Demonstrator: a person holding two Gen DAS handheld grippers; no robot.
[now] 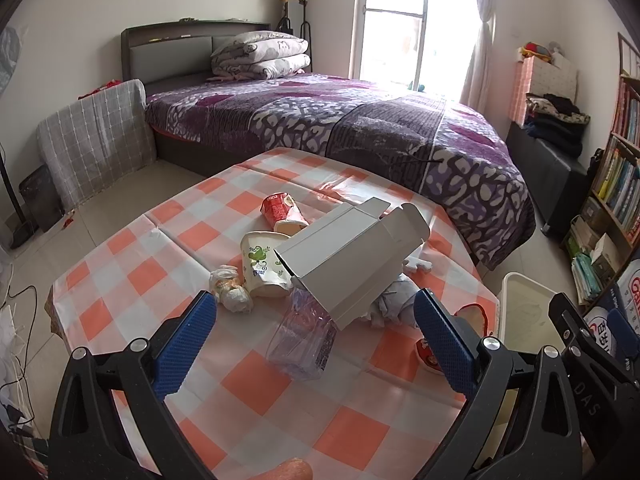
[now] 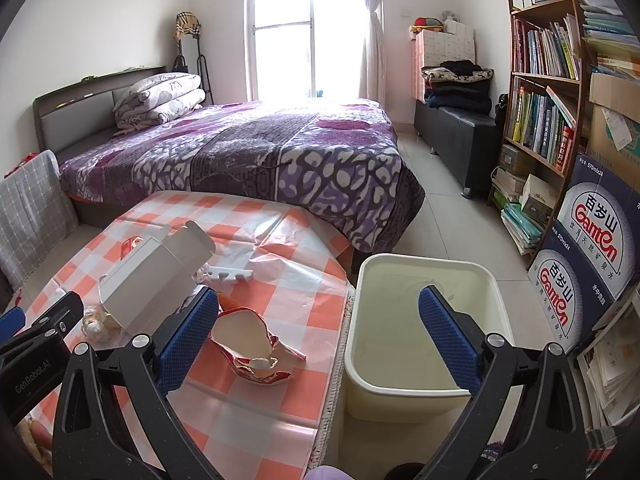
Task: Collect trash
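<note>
Trash lies on a table with an orange-and-white checked cloth (image 1: pixel 132 248). An open white carton (image 1: pixel 348 256) rests over a paper cup with green print (image 1: pixel 262 266), a red cup (image 1: pixel 280 210), a crumpled wrapper (image 1: pixel 232 290) and a clear plastic bottle (image 1: pixel 302 338). My left gripper (image 1: pixel 316 338) is open, its fingers either side of the bottle. My right gripper (image 2: pixel 320 330) is open above the table edge, between a torn red paper cup (image 2: pixel 252 344) and a cream bin (image 2: pixel 420 320). The white carton (image 2: pixel 156 276) lies left of it.
The cream bin (image 1: pixel 524 312) stands on the floor at the table's right edge. A bed with a purple cover (image 1: pixel 340 128) is behind the table. A bookshelf (image 2: pixel 548 92) and blue water cartons (image 2: pixel 592 240) line the right wall. A dark bench (image 2: pixel 460 136) holds folded clothes.
</note>
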